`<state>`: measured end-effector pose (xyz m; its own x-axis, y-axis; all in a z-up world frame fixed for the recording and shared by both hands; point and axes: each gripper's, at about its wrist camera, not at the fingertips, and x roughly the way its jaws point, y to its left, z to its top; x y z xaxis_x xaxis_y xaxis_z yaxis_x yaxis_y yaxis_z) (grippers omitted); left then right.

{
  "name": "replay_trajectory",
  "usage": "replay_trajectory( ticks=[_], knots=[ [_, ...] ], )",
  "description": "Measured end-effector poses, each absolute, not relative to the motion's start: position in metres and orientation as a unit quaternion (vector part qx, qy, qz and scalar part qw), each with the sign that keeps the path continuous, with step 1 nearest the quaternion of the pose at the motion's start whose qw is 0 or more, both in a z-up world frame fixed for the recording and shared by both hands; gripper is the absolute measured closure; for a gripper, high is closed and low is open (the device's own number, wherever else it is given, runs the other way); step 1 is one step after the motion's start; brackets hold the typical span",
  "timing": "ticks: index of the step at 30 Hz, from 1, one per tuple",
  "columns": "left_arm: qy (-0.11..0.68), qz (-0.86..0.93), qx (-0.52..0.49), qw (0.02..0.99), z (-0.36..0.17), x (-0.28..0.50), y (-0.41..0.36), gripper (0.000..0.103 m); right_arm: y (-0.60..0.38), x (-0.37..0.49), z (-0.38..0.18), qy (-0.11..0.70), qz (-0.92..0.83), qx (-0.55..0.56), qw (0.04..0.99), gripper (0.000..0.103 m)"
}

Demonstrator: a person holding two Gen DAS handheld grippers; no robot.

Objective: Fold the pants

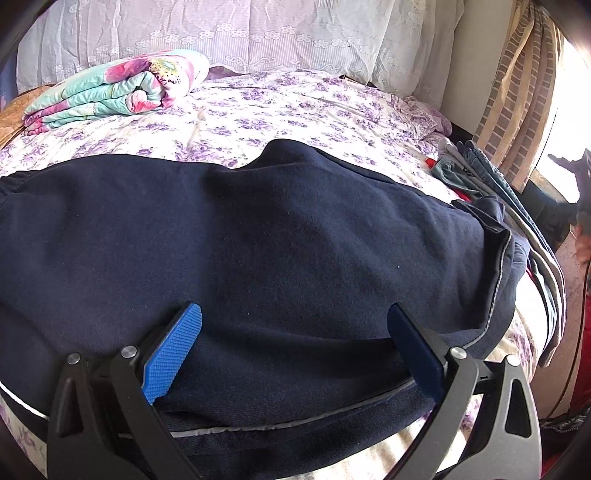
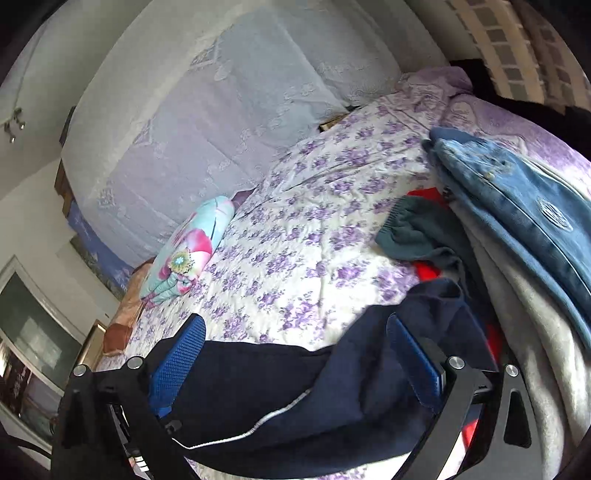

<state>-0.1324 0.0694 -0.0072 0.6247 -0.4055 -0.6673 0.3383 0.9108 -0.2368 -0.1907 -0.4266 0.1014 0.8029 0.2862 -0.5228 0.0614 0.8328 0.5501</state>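
Note:
Dark navy pants (image 1: 258,240) with a thin white side stripe lie spread across the flowered bed sheet (image 1: 229,122), one layer folded over itself. My left gripper (image 1: 293,334) is open, its blue pads wide apart over the near edge of the pants. In the right wrist view the pants (image 2: 295,398) bunch up between the fingers of my right gripper (image 2: 295,354), which is open and low over one end of the fabric. Neither gripper pinches the cloth.
A folded floral quilt (image 1: 110,88) lies at the head of the bed by a lace-covered headboard (image 1: 240,33). A pile of clothes with blue jeans (image 2: 517,206), a teal garment (image 2: 417,229) and grey fabric (image 2: 524,332) lies along the right bed edge. A curtain (image 1: 517,92) hangs at right.

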Motion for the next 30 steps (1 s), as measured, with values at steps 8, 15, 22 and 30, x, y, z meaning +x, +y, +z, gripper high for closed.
replay_trajectory(
  ticks=[8, 15, 22, 30],
  knots=[
    [0.379, -0.208, -0.045, 0.9, -0.007, -0.133, 0.07, 0.005, -0.458, -0.252, 0.001, 0.366, 0.036, 0.384, 0.847, 0.031],
    [0.38, -0.205, -0.044, 0.901, -0.007, -0.132, 0.07, 0.005, -0.397, -0.161, 0.033, 0.365, 0.141, 0.352, 0.85, 0.028],
    [0.379, -0.205, -0.042, 0.901, -0.006, -0.132, 0.07, 0.005, -0.377, -0.126, 0.072, 0.337, 0.166, 0.291, 0.88, 0.027],
    [0.376, -0.208, -0.047, 0.902, -0.007, -0.131, 0.071, 0.005, -0.44, -0.251, 0.025, 0.367, 0.093, 0.356, 0.854, 0.02]
  ],
)
